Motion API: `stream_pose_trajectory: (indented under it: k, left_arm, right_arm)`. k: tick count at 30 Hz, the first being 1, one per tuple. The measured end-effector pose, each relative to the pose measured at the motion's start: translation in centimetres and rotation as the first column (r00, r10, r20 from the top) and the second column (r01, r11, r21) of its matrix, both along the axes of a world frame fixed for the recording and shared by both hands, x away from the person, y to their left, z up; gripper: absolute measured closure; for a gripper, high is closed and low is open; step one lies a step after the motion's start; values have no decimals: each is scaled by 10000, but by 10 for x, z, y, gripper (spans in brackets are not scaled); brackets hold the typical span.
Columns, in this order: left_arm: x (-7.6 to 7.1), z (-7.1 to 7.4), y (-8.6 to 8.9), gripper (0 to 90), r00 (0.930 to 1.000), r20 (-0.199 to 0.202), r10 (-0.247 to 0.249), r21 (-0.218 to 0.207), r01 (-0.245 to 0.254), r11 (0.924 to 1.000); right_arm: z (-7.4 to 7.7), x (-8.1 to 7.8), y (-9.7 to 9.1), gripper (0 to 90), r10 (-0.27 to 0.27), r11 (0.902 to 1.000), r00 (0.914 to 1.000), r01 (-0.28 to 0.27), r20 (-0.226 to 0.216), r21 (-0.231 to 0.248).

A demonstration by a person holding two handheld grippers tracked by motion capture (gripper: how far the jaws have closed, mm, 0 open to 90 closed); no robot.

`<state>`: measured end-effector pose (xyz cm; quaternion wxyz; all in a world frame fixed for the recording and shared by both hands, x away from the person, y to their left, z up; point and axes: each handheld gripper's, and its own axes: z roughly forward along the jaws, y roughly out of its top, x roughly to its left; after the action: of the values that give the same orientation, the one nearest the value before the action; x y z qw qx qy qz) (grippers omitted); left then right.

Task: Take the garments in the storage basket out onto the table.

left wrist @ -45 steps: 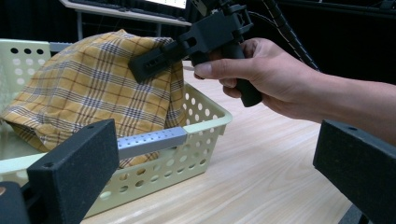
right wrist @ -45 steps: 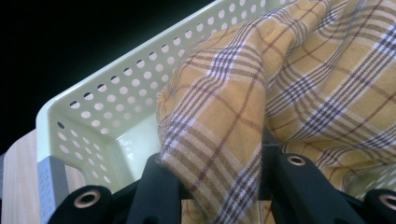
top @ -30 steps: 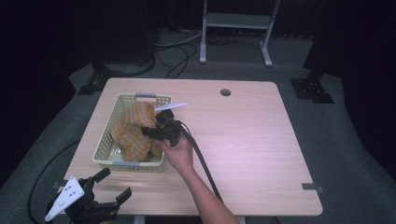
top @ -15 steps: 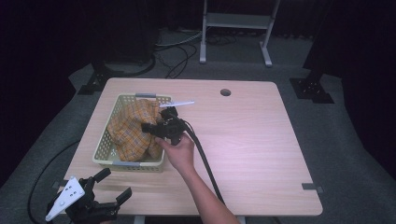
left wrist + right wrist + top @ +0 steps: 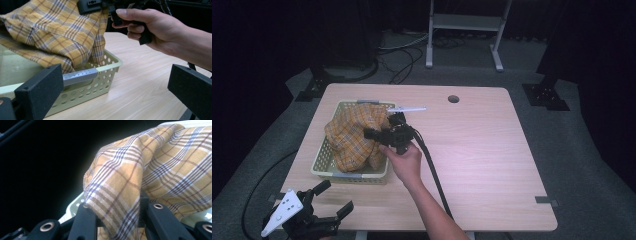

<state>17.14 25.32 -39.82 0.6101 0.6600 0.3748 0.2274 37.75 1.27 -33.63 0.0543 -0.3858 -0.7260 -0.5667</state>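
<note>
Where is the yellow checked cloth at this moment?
In the high view, the yellow checked cloth is on the table's left side, bunched over the pale green basket, its right edge pinched by the right gripper.

Right gripper (image 5: pixel 371 134): black jaws clamped on yellow plaid cloth (image 5: pixel 352 134), held over the pale green perforated basket (image 5: pixel 324 160).
Right hand (image 5: pixel 404 159): forearm extended towards that basket.
Left gripper (image 5: pixel 334 200): jaws spread wide, near the basket's front.

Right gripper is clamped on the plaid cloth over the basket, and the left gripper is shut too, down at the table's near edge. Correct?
Not quite: the left gripper is open, its jaws wide apart with nothing between them, as the left gripper view shows. The right gripper is indeed clamped on the plaid cloth over the basket.
</note>
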Motion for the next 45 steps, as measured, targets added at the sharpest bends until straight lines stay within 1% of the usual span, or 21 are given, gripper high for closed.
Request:
stream_pose_trajectory:
  k: [7,14,18,21,28,32,34,40,45]
  left_arm:
    - [0,0,0,2,10000,8,-15,-4,15,10000]
    - [0,0,-1,2,10000,-11,-22,0,22,10000]
    - [0,0,-1,3,10000,-12,-16,17,16,10000]
    - [0,0,-1,2,10000,3,-15,21,15,10000]
    - [0,0,-2,2,10000,-10,-58,59,58,10000]
    - [0,0,-1,2,10000,-17,-10,73,10,10000]
    - [0,0,0,2,10000,-12,5,37,-5,10000]
    - [0,0,-2,2,10000,-26,-49,79,49,10000]
    - [1,0,-4,2,10000,-18,-94,126,94,9999]
  right_arm:
    - [9,-3,-5,714,-17,9998,9999,14,162,199]
    - [21,-7,-12,714,16,9960,9998,-35,219,892]
    - [28,-11,-16,714,2,9950,9993,-39,366,999]
    - [32,-12,-19,714,-30,9928,9993,-14,360,1198]
    - [39,-15,-26,714,-63,9934,9990,10,451,1150]
    - [42,-16,-32,714,-105,9902,9988,36,486,1399]
    - [43,-16,-34,714,-157,9882,9989,89,436,1532]
    - [50,-18,-46,714,-294,9840,9984,206,473,1771]
    - [58,-22,-57,713,-490,9814,9968,363,629,1883]
